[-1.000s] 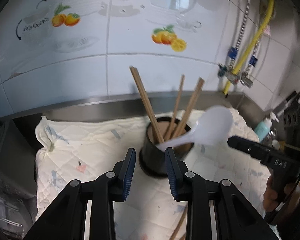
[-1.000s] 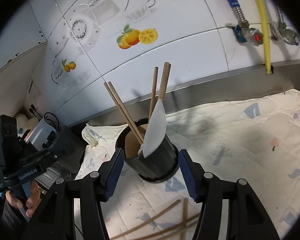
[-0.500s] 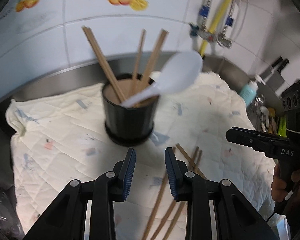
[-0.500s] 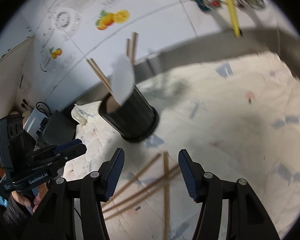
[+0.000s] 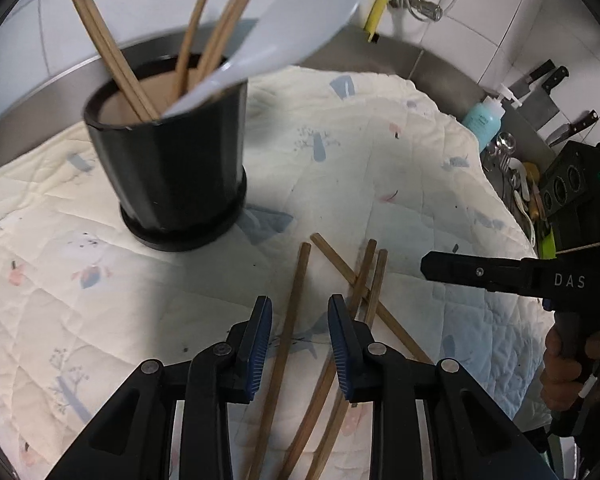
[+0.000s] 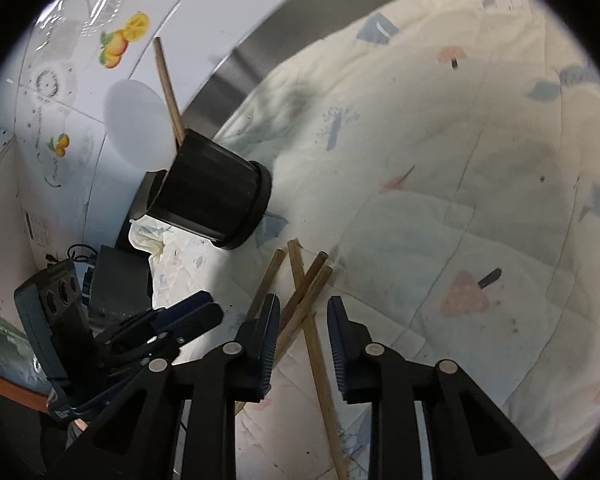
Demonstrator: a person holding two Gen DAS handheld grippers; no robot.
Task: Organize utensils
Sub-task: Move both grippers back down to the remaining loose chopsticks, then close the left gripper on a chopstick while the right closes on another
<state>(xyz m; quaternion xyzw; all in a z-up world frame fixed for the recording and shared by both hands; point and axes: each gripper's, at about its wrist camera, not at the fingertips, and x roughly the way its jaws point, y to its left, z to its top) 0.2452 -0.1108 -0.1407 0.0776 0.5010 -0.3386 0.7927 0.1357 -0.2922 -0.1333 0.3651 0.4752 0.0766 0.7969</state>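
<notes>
A black cup stands on the quilted cloth, holding a white spoon and several chopsticks. Several loose chopsticks lie crossed on the cloth in front of the cup. My left gripper hangs low over them, jaws narrowly apart, with one chopstick lying between the fingers untouched. My right gripper is closing over the same pile; one chopstick runs between its pads without being pressed. Each gripper shows in the other view: right, left.
The steel rim and tiled wall rise behind the cup. At the right edge are a blue bottle, knives and a yellow pipe. A dark box sits past the cloth's left edge. A hand holds the right gripper.
Both grippers have sunk and tipped down from the cup to the loose chopsticks. The right gripper's jaws have narrowed and its view has rolled. The spoon stays in the cup.
</notes>
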